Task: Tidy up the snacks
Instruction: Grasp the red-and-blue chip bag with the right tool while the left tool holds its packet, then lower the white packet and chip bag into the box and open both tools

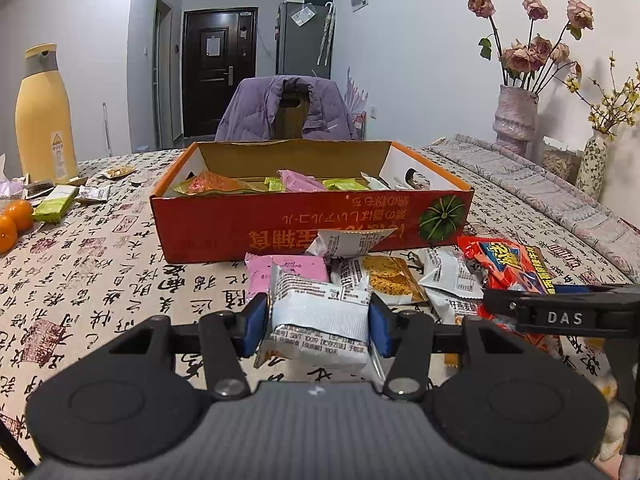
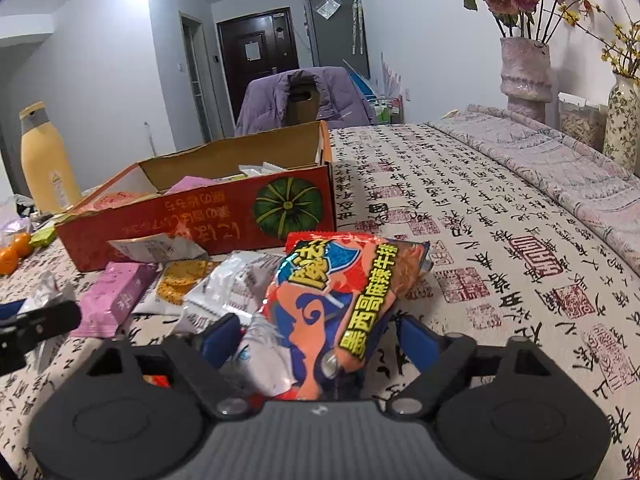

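Inside the red box (image 1: pixel 280 216), several packets are already stowed; a pile (image 1: pixel 384 276) remains at six o'clock on the worktop (image 1: pixel 100 280). One silver packet (image 1: pixel 320 312) is clamped by the left tool (image 1: pixel 318 326); the right tool (image 2: pixel 320 344) straddles a red bag (image 2: pixel 340 296), grip unclear.

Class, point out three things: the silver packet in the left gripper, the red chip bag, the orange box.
silver packet (image 1: pixel 320 308): left wrist view, its middle.
red chip bag (image 2: pixel 340 300): right wrist view, printed front.
orange box (image 1: pixel 240 216): left wrist view, front wall.

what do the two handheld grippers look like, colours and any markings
Both the left gripper and the right gripper share a ribbed grey body, black linkage arms with silver pivot bolts, round black discs and blue finger pads. One black finger carries white "DAS" lettering.
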Demonstrator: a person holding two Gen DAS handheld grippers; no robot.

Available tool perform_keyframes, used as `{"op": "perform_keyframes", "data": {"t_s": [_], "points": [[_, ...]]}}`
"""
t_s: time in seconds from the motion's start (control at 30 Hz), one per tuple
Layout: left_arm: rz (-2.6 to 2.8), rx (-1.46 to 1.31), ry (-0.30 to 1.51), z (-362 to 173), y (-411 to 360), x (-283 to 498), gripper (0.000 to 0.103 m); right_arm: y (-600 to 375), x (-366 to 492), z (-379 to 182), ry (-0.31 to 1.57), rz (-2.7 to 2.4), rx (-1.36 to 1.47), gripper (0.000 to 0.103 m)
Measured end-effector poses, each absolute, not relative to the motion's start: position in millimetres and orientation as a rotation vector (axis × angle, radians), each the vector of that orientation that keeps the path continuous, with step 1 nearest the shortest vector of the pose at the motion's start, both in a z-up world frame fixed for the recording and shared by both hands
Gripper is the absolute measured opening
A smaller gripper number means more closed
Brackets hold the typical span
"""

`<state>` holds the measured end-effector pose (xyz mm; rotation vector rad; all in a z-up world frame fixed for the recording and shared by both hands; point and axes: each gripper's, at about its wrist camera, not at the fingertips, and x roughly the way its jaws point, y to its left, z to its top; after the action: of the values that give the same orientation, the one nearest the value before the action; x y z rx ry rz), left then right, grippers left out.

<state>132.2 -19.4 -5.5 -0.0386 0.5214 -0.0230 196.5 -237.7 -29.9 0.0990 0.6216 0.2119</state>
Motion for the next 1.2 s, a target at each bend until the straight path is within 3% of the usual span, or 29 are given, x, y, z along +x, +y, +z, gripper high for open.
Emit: {"op": "perform_keyframes", "data": {"t_s": [0.2,0.4,0.8,1.2], "points": [[-0.021,-0.047,0.523,-6,-15,131,0.052,-243,186,-25,0.598,0.224,0.102,0.057],[-0.018,-0.055,0.513,-3,-12,129,0.052,-251,175,-16,0.538,0.243,0.098,0.05],[-0.011,-0.041,0.452,18,-7,133,0.052,-266,176,16,0.423,0.253,0.1,0.05],[0.009,-0.021,0.345,66,-7,176,0.052,-243,238,72,0.339,0.36,0.105,0.05]]}}
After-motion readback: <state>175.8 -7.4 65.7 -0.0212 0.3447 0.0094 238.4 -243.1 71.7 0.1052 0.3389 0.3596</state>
